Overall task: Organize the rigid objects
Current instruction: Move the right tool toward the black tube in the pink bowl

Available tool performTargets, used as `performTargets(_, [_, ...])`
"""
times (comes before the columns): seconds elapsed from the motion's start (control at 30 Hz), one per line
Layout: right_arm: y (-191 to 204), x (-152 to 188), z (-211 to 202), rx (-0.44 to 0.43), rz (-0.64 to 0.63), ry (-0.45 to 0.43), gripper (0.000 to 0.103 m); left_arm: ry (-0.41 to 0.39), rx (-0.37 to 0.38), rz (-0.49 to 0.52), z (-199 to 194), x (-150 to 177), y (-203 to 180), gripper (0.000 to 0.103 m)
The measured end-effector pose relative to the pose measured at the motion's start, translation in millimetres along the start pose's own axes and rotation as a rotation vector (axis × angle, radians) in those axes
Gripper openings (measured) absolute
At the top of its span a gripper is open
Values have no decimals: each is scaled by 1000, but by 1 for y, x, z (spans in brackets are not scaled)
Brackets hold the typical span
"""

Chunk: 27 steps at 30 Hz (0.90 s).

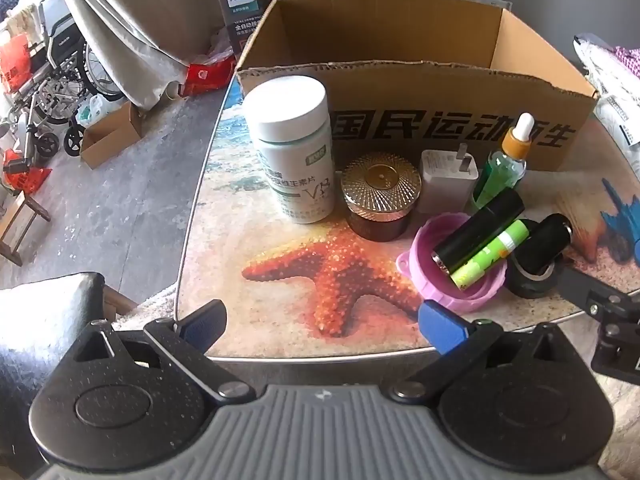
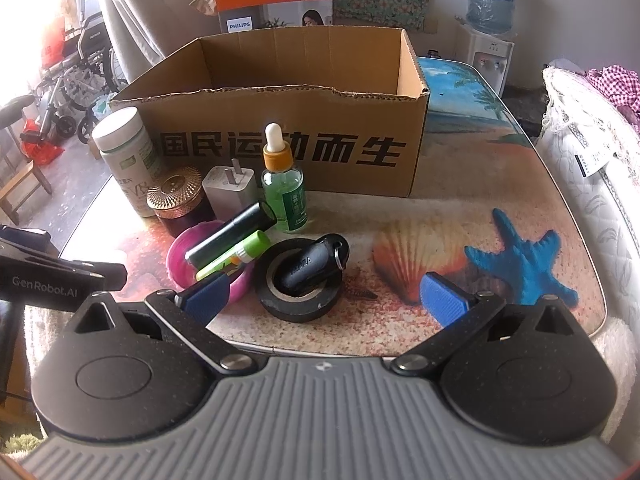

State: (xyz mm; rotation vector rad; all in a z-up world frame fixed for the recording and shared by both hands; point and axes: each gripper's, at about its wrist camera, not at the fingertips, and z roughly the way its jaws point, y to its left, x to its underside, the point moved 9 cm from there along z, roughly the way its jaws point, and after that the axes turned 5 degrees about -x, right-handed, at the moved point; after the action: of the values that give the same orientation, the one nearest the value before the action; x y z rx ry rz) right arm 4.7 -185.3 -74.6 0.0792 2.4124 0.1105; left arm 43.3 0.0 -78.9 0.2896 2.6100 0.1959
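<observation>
Both grippers, left (image 1: pixel 322 326) and right (image 2: pixel 322 294), are spread wide, holding nothing. The clutter sits bunched in front of the box (image 2: pixel 280 100). Risky bit imo: the tubes (image 2: pixel 230 240) lie loose across the pink bowl (image 2: pixel 180 254), so a nudge could roll them off or tip the dropper (image 2: pixel 283 184).

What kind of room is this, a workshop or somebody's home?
Most likely somebody's home, a lived-in room used partly for storage. A water dispenser stands in the corner, a folded wheelchair is parked by the wall, and a beach-print table carries a cardboard box and small household items.
</observation>
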Motion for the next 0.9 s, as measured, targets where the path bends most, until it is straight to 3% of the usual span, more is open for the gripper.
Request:
performTargets(0.3, [-18, -2, 8, -28, 36, -22, 102, -27, 36, 71, 6, -12, -23, 102])
performTargets(0.57, [-61, -2, -3, -75, 182, -108, 102, -222, 186, 122, -6, -25, -49, 102])
performTargets(0.6, [-65, -2, -4, -88, 202, -118, 102, -267, 203, 125, -11, -30, -52, 102])
performTargets(0.7, [-72, -3, -4, -161, 265, -140, 102, -284, 290, 137, -20, -33, -64, 97])
performTargets(0.9, [-74, -6, 10, -325, 385, -143, 93, -288, 334, 266, -29, -25, -92, 80])
